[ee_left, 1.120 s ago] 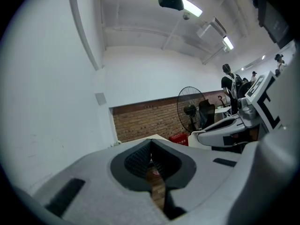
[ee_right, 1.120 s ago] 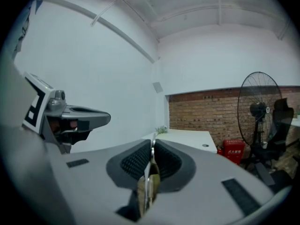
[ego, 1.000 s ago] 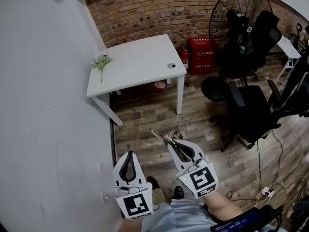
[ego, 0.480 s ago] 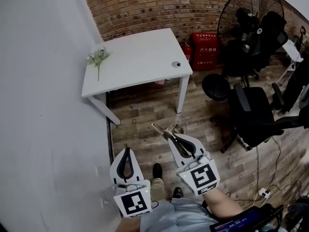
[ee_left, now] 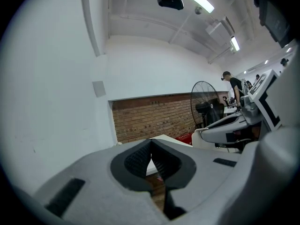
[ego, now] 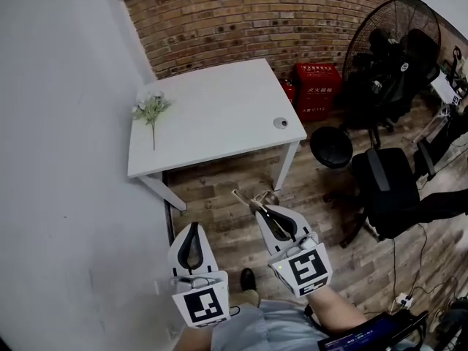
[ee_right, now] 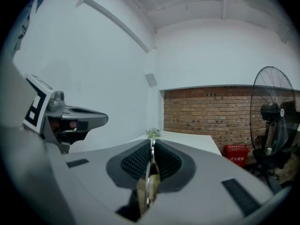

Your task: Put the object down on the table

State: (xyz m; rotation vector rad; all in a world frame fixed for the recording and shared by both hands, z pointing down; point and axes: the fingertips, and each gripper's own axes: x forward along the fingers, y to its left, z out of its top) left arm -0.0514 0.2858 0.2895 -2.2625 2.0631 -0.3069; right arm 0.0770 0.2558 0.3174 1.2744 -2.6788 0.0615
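Note:
A white table [ego: 219, 115] stands ahead against the brick wall, with a small flower sprig [ego: 151, 108] on its left part. My right gripper [ego: 262, 210] is shut on a thin metal utensil [ego: 245, 199] whose end sticks out past the jaws toward the table. The right gripper view shows the utensil [ee_right: 149, 182] edge-on between the pads of that gripper [ee_right: 151, 142], the table [ee_right: 187, 142] beyond. My left gripper [ego: 192, 227] is lower left, over the wooden floor. In its own view that gripper [ee_left: 151, 142] is shut, its pads touching with nothing between them.
A small round fitting [ego: 280, 123] sits near the table's right edge. Red boxes [ego: 318, 86] stand by the brick wall [ego: 248, 13]. A large black fan [ego: 398, 42] and an office chair [ego: 395, 189] crowd the right. A white wall [ego: 66, 159] runs along the left.
Both grippers have been carried forward together toward the table, which now sits closer and larger in the head view. The right gripper's hold on the utensil is unchanged.

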